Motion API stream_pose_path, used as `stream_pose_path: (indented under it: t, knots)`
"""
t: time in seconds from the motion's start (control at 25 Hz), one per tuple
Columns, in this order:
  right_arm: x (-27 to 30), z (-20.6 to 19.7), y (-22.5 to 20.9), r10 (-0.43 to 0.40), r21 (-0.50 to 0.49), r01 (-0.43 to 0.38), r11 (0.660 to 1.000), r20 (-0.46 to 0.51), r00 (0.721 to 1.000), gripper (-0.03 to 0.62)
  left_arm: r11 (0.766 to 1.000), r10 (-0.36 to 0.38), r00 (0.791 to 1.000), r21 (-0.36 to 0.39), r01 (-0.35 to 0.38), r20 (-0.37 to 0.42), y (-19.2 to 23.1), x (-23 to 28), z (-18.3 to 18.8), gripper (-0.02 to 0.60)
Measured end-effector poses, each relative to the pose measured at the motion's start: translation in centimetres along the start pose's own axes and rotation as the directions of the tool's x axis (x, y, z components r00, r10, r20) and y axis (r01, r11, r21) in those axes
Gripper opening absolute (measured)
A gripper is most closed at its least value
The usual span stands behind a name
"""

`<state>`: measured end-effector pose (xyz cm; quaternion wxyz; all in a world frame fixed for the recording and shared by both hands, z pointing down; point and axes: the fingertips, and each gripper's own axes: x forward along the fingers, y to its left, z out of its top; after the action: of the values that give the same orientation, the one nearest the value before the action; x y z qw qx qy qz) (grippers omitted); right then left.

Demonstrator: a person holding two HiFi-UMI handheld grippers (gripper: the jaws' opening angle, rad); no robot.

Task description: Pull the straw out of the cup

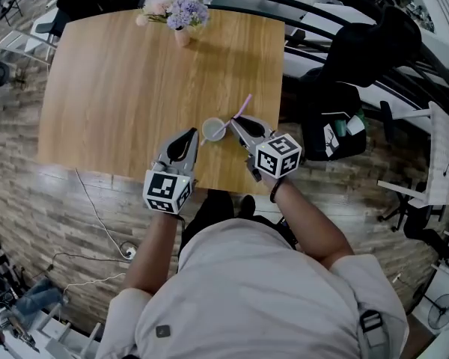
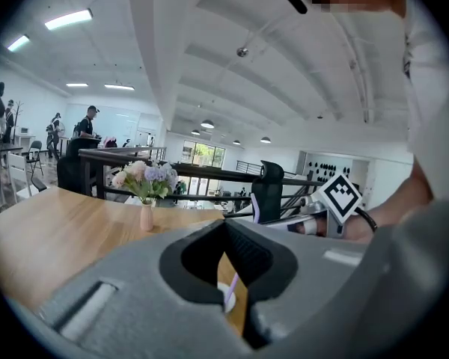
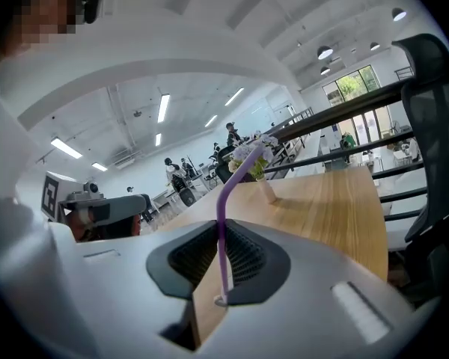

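As I look down, I see the big wooden counter [image 1: 120, 88]. My left tool [image 1: 193, 134], jaws together and empty, is just beside the white cup [image 1: 210, 129] near the front edge. My right tool [image 1: 235, 122] is clamped on the purple straw [image 1: 240, 108], whose low end is over the cup's mouth.

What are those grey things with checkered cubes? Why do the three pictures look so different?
A person holds a grey pinching tool, called a gripper, in each hand; the cubes are part of them. One picture comes from a camera on the person's head, looking down. The other two come from cameras riding on each gripper. On the wooden table stand a small pale cup and a little vase of flowers. The right gripper pinches a thin purple straw whose lower end reaches the cup. The left gripper is closed on nothing.
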<state>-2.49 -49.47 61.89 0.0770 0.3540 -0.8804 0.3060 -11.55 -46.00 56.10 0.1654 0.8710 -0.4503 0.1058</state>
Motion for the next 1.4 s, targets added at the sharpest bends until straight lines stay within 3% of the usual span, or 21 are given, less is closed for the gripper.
stream_pose_path:
  t: [0.36,0.6,1.12,1.4]
  knots:
    - [-5.6,4.5,4.2,0.046,-0.107,-0.036,0.994,0.092,0.995,0.041,0.999,0.026,0.994,0.045,-0.031,0.108,-4.5,-3.2,5.2,0.005]
    - [-10.3,5.3,6.6,0.082,-0.157,-0.061,0.986,0.131,0.988,0.041,0.996,0.036,0.985,0.074,-0.049,0.166,-8.5,-5.6,7.0,0.005]
    - [-22.8,1.9,11.7,0.156,-0.295,-0.105,0.95,0.157,0.975,0.041,0.994,0.076,0.976,0.067,-0.091,0.205,-20.3,-12.0,4.2,0.005]
    - [-27.1,1.0,12.8,0.189,-0.313,-0.129,0.941,0.17,0.967,0.041,0.99,0.108,0.975,0.066,-0.123,0.193,-23.9,-14.5,3.1,0.005]
